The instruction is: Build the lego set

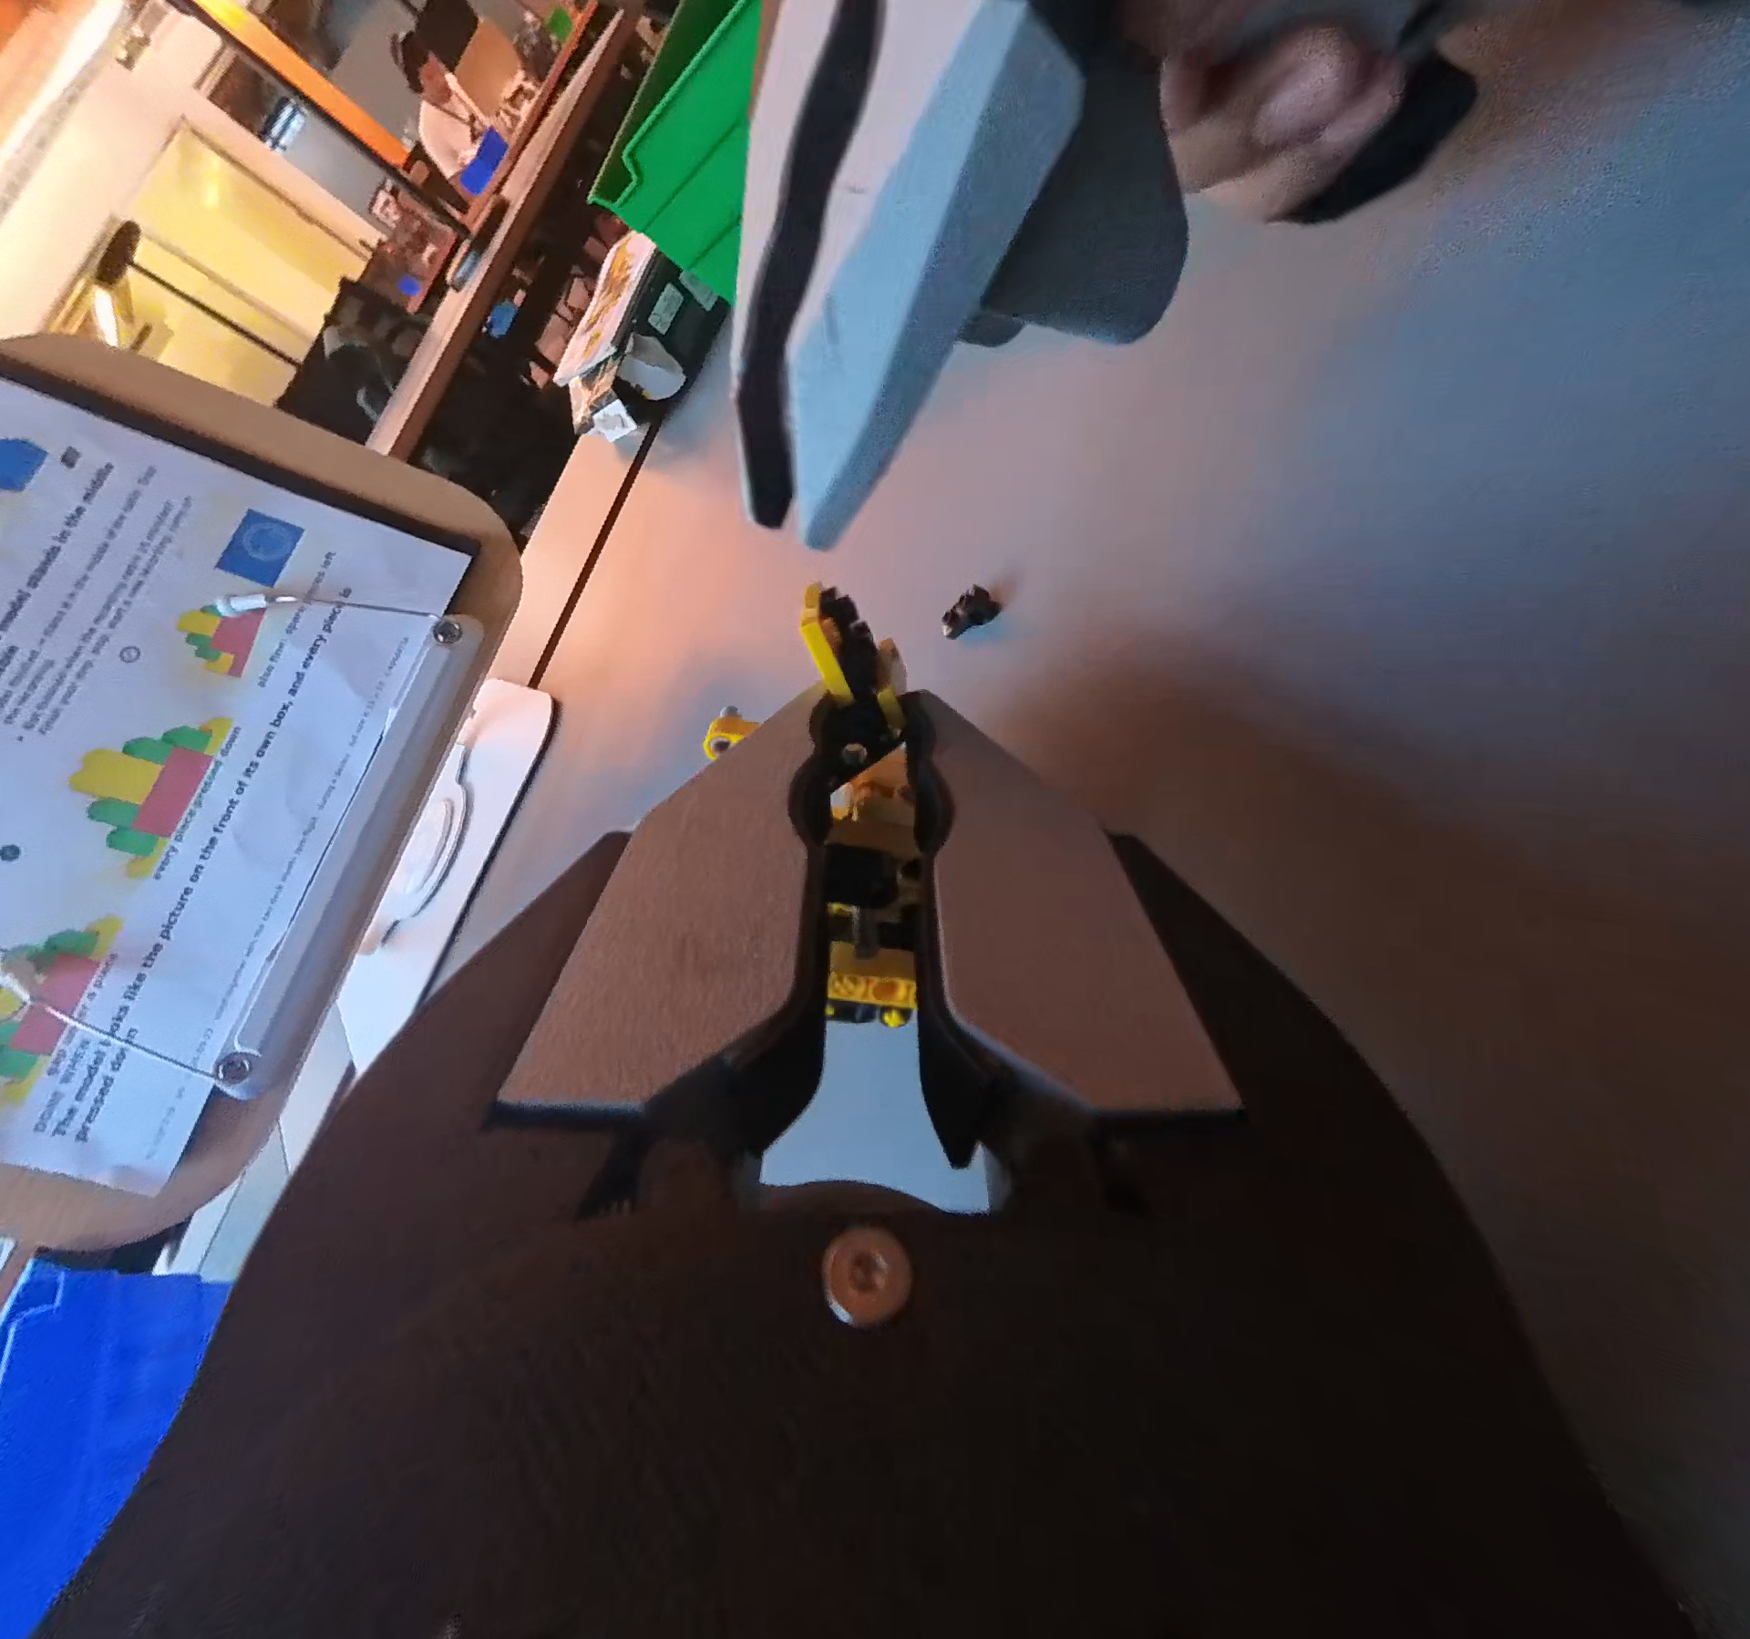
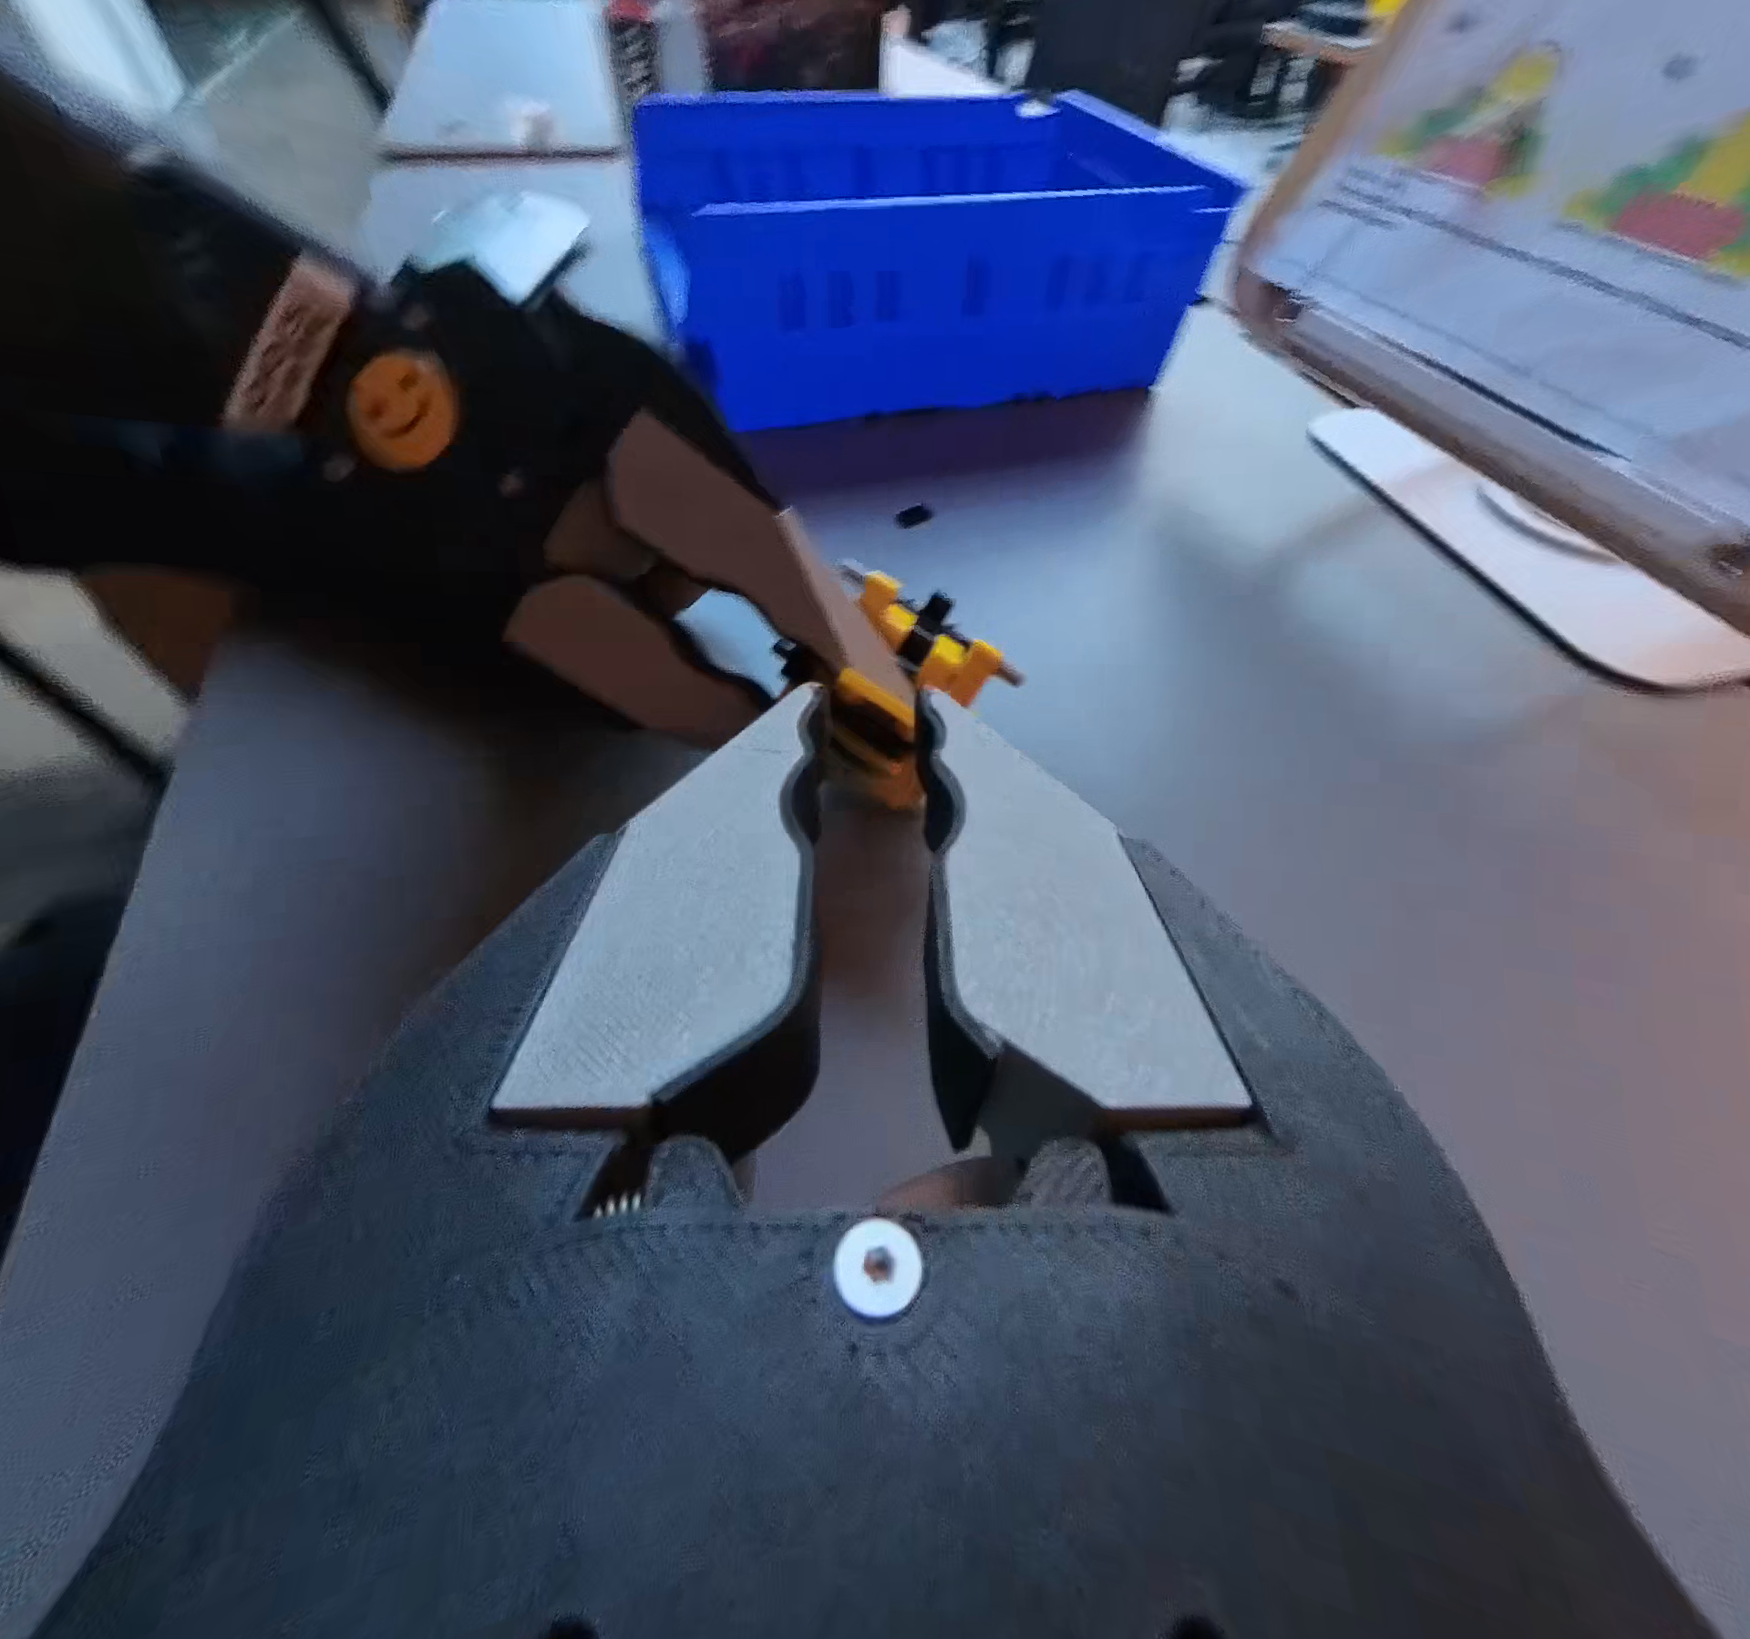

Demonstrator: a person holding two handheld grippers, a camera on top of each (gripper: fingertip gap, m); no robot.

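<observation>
My left gripper [image 1: 866, 732] is shut on a yellow and black lego model [image 1: 857, 675], which sticks out past the fingertips and runs back between the fingers. In the right wrist view the left gripper [image 2: 852, 665] comes in from the left, holding the model [image 2: 933, 646] just above the table. My right gripper [image 2: 869, 722] has its jaws a little apart, with the model's near end at its tips. In the left wrist view the right gripper [image 1: 781, 514] hangs just beyond the model, a small gap from it. A small black piece [image 1: 971, 613] and a small yellow piece [image 1: 729, 730] lie on the table.
An instruction sheet on a wooden stand [image 1: 218, 741] is to the left, also shown at the right of the right wrist view [image 2: 1562, 173]. A blue crate [image 2: 928, 258] stands behind the model, with a black piece [image 2: 912, 515] before it. Green bins [image 1: 691, 126] are farther off. Left tips to right tips: about 4 cm.
</observation>
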